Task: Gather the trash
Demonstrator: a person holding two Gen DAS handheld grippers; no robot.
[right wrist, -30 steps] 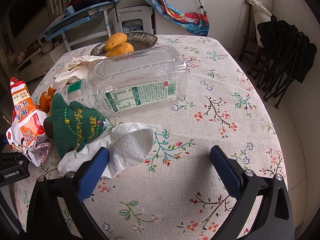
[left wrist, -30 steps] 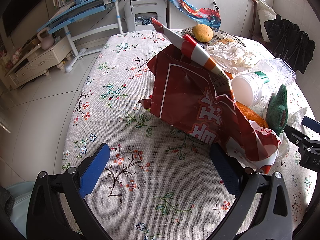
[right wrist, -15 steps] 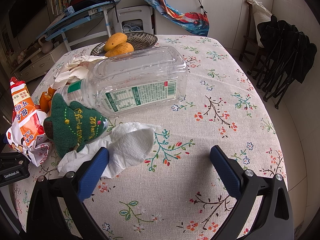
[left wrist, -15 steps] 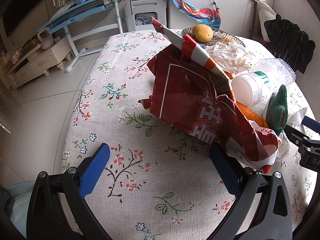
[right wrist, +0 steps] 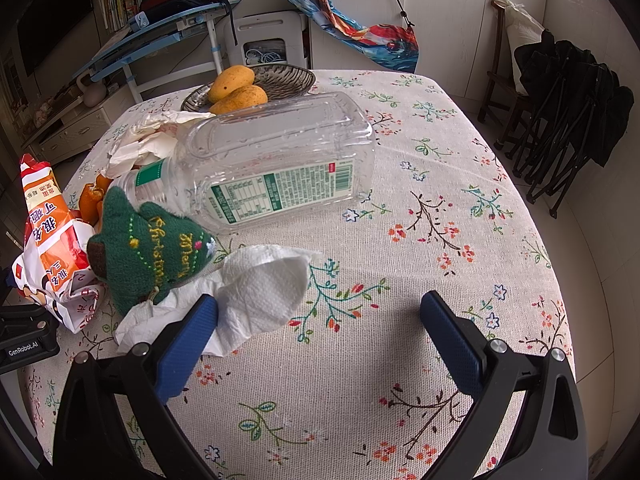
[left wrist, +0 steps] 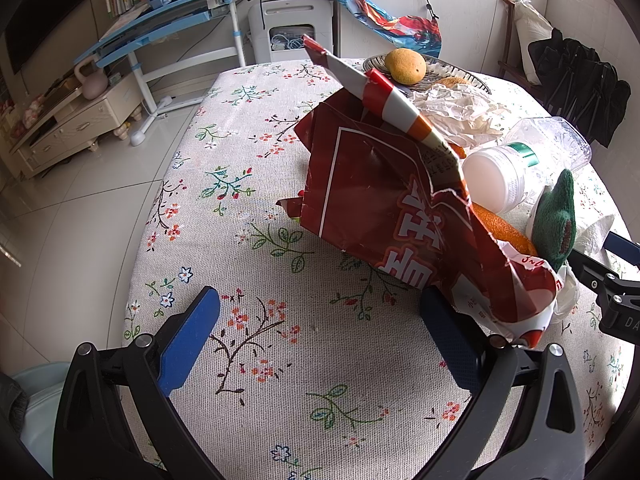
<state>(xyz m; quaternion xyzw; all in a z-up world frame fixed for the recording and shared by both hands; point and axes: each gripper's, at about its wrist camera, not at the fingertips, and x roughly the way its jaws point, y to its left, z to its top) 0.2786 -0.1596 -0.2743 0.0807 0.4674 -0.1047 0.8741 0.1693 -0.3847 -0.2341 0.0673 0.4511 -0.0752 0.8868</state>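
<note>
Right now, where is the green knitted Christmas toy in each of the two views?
Left wrist view: the green knitted toy is at the right edge, behind the red snack bag.
Right wrist view: it lies left of centre, on the white tissue.
Shared landmark: the clear plastic bottle.
</note>
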